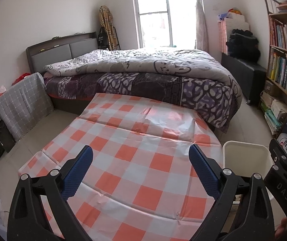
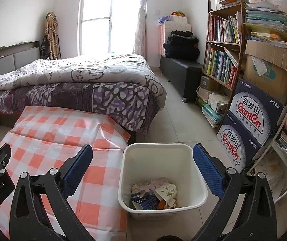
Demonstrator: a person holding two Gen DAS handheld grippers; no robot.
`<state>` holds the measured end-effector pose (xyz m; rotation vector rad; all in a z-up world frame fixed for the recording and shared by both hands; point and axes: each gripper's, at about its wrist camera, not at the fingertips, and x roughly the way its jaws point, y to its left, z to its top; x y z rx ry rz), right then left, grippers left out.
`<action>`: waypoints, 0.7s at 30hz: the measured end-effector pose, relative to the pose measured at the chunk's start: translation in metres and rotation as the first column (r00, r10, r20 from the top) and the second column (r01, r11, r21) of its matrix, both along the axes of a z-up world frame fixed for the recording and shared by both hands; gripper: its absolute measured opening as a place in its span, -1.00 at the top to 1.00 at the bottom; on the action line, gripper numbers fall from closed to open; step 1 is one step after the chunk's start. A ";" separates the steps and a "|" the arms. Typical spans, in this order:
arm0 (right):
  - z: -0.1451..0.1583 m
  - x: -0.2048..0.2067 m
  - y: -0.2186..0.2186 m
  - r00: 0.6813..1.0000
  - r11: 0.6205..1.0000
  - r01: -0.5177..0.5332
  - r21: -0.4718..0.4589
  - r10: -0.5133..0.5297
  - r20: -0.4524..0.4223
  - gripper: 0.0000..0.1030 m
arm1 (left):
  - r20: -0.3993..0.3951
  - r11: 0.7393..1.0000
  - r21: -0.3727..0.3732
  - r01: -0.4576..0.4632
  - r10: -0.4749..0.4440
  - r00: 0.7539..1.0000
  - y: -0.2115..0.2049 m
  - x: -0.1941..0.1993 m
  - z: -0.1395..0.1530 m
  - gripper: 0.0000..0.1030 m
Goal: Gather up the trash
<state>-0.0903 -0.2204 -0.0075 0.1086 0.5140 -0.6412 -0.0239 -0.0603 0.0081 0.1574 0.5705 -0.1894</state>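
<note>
A white trash bin (image 2: 162, 150) stands on the floor right of the table; it holds crumpled paper and carton scraps (image 2: 153, 195). My right gripper (image 2: 142, 158) is open and empty, hovering above the bin with its blue pads on either side of the rim. My left gripper (image 1: 141, 161) is open and empty over the table with the orange-and-white checked cloth (image 1: 123, 140). The bin's rim also shows in the left wrist view (image 1: 243, 146), beside the right gripper's black frame (image 1: 284, 172). No loose trash shows on the cloth.
A bed (image 2: 73, 84) with a patterned quilt stands just behind the table. A bookshelf (image 2: 221, 50) and stacked water cartons (image 2: 249, 124) line the right wall. A black bench (image 2: 181, 68) sits by the window. A cloth-covered stand (image 1: 23, 104) is at the left.
</note>
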 end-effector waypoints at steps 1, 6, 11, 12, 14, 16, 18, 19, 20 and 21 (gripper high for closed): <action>0.001 0.000 -0.001 1.000 1.000 0.000 -0.001 0.000 0.001 -0.86 | 0.001 1.000 0.002 0.004 -0.004 1.000 -0.003 -0.001 0.000 -0.80; 0.001 0.000 0.000 1.000 1.000 -0.001 -0.002 0.001 0.002 -0.86 | 0.005 1.000 0.001 0.016 -0.016 1.000 -0.004 -0.002 0.001 -0.69; 0.002 0.000 -0.002 1.000 1.000 -0.001 0.000 0.001 0.000 -0.86 | 0.004 1.000 -0.007 0.018 -0.018 1.000 -0.007 -0.002 0.003 -0.64; 0.001 0.000 -0.001 1.000 1.000 0.000 -0.001 0.000 0.001 -0.86 | 0.007 1.000 -0.007 0.016 -0.016 1.000 -0.007 -0.002 0.004 -0.65; 0.001 0.000 -0.001 1.000 1.000 -0.002 -0.001 0.002 0.002 -0.86 | 0.003 1.000 -0.008 0.016 -0.016 1.000 -0.005 -0.002 0.004 -0.78; 0.002 0.000 -0.002 1.000 1.000 -0.002 -0.001 0.002 0.000 -0.86 | -0.002 1.000 -0.010 0.014 -0.014 1.000 -0.007 -0.002 0.004 -0.87; 0.001 0.000 -0.002 1.000 1.000 -0.001 0.000 0.001 0.001 -0.86 | -0.010 1.000 -0.011 0.011 -0.011 1.000 -0.009 -0.002 0.003 -0.87; 0.001 0.000 -0.002 1.000 1.000 -0.001 0.000 0.001 0.001 -0.86 | -0.014 1.000 -0.011 0.012 -0.012 1.000 -0.010 -0.002 0.003 -0.87; 0.000 0.000 -0.001 1.000 1.000 -0.001 0.001 0.001 0.001 -0.86 | -0.020 1.000 -0.013 0.013 -0.013 1.000 -0.010 -0.001 0.002 -0.87; 0.000 0.000 -0.001 1.000 1.000 -0.002 0.001 0.002 0.000 -0.86 | -0.029 1.000 -0.018 0.012 -0.012 1.000 -0.009 -0.001 0.002 -0.87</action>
